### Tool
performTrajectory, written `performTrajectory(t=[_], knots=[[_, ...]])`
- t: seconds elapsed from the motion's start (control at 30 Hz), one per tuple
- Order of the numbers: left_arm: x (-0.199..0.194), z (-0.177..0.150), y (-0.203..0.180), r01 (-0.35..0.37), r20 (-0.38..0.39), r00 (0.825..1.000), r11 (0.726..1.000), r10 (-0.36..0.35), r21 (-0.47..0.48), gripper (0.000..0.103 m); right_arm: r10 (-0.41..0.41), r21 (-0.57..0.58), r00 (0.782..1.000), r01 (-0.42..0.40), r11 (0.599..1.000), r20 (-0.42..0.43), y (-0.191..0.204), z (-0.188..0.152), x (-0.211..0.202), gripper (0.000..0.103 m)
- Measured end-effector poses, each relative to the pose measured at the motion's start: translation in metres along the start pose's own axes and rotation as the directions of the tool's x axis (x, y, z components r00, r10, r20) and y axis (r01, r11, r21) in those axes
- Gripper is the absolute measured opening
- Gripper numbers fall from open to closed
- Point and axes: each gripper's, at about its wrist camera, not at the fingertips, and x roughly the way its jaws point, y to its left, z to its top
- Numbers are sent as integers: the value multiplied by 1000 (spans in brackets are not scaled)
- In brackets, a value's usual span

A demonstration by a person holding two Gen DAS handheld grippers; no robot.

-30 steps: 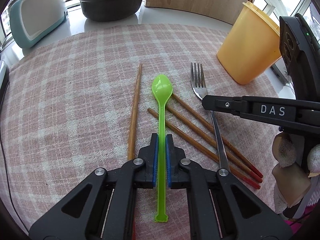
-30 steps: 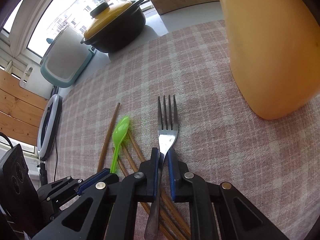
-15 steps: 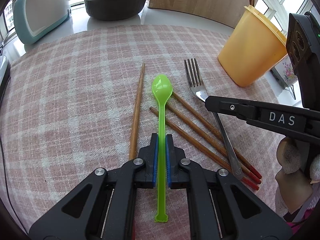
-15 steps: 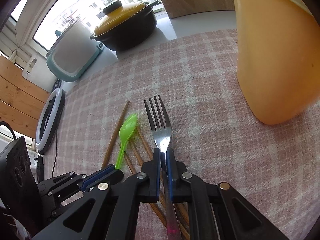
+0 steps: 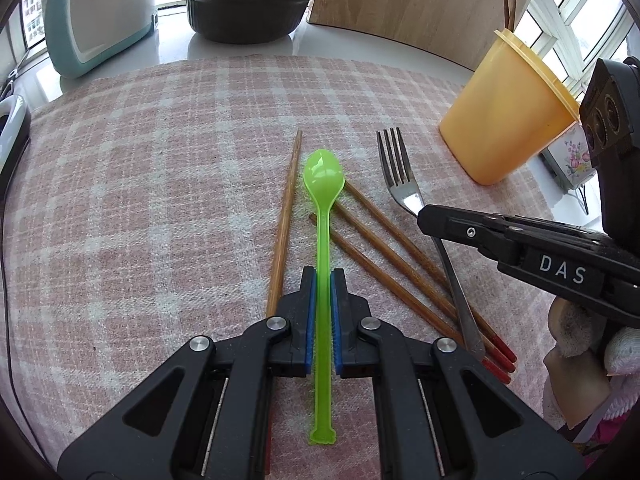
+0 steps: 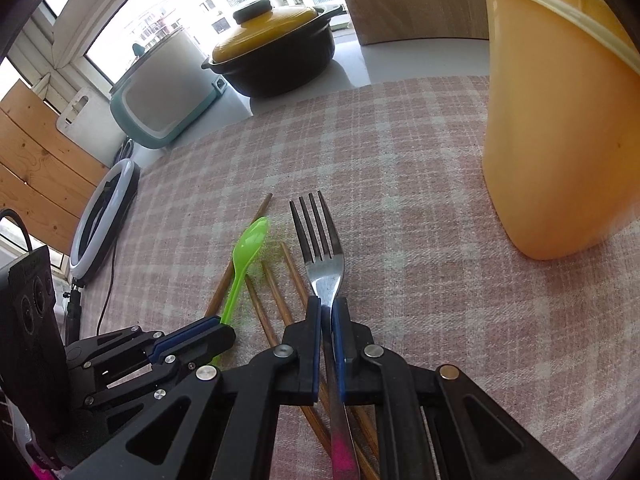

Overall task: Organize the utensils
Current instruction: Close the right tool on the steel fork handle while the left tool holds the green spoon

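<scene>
My left gripper (image 5: 322,276) is shut on the handle of a green plastic spoon (image 5: 322,184), its bowl pointing away over the checked cloth. My right gripper (image 6: 326,304) is shut on the neck of a metal fork (image 6: 320,248), tines forward. The fork (image 5: 396,168) and the right gripper (image 5: 424,210) show at the right in the left wrist view; the spoon (image 6: 248,248) and the left gripper (image 6: 224,326) show at the left in the right wrist view. Several wooden chopsticks (image 5: 384,240) lie under and between the two utensils. An orange cup (image 5: 508,120) holding chopsticks stands at the far right.
A pink checked cloth (image 5: 160,200) covers the table. A black pot with a yellow lid (image 5: 248,4), a teal appliance (image 5: 96,20) and a wooden board (image 5: 420,0) stand at the back. A ring light (image 6: 104,216) lies off the left edge.
Both grippers have lifted and pulled back a little, carrying the spoon and the fork. The fork has swung so its tines point more to the left. The chopsticks have stayed in place.
</scene>
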Motion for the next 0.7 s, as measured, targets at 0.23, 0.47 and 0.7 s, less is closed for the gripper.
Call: performTrajectory(t=[0.23, 0.47, 0.7], knots=[[-5, 1, -6, 0, 13, 1000, 1000, 0, -5, 5, 8, -34, 1000, -8, 999, 9, 0, -4, -7, 3], [-14, 0, -12, 2, 31, 1000, 1000, -2, 0, 5, 45, -29, 998, -44, 999, 40, -5, -8, -21, 3], [-18, 0, -16, -7, 37, 999, 1000, 6, 3, 5, 42, -62, 998, -39, 997, 52, -3, -9, -26, 3]])
